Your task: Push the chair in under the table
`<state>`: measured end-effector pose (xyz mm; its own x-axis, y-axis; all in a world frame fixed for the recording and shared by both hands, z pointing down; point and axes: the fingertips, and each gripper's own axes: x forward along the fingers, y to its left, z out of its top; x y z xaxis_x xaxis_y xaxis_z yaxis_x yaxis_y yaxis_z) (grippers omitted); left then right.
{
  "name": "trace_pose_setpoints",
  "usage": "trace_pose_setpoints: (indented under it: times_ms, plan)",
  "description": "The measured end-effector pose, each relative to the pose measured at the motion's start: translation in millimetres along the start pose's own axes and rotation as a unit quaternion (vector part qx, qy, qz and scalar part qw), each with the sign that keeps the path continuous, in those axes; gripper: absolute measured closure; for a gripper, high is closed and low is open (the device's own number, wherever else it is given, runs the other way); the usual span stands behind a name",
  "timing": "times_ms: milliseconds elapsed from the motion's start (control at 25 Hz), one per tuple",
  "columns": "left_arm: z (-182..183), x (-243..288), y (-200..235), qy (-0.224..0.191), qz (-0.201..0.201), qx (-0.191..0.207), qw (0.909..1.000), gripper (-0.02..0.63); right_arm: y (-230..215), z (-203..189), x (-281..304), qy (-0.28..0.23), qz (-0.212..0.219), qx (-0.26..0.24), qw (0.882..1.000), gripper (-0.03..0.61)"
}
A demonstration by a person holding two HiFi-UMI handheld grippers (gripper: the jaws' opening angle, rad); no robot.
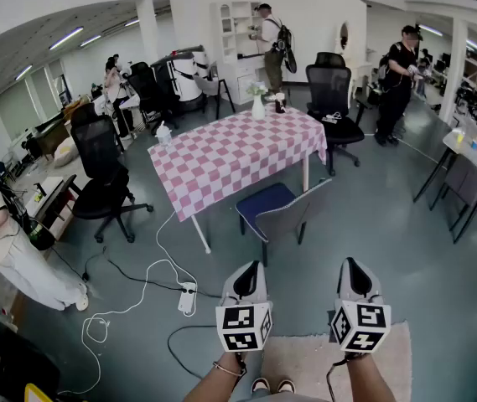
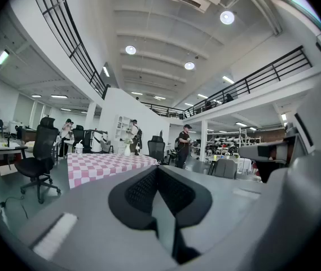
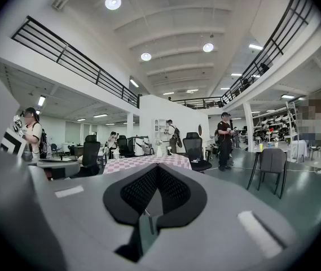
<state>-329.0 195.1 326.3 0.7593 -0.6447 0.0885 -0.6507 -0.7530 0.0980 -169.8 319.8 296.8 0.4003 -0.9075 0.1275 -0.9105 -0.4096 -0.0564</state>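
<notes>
Closest to you, your two hands hold the grippers side by side over a pale rug (image 1: 305, 354). The left gripper (image 1: 250, 268) has its jaws closed together with nothing between them, and the right gripper (image 1: 352, 263) is the same (each gripper's own view shows its black pads meeting at the tip). Both point forward towards the chair and touch nothing.

On the floor to the left of them lies a white power strip (image 1: 187, 296) with its cable in loops.

Further on stands the chair (image 1: 292, 213), with a blue seat and a grey back. Its back is turned to you, and its seat is out in the open, just in front of the near edge of the table (image 1: 221, 162).

The table wears a pink and white checked cloth. A white vase (image 1: 257, 105) stands at its far end. Black office chairs and several people are around and behind it.
</notes>
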Motion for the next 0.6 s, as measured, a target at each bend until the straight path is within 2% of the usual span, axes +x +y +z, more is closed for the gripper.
trace_pose_setpoints:
  times_ms: [400,600]
  plan:
    - [-6.1,-5.7,2.8,0.01,0.005,0.002,0.9999,0.612,6.2,-13.4,-1.2,0.014,0.012,-0.012,1.0,0.569]
    - [-11.0,-4.4,2.7,0.02,0.005,-0.002,0.9998,0.612,3.6,-17.7,-1.5,0.005,0.007,0.004,1.0,0.568]
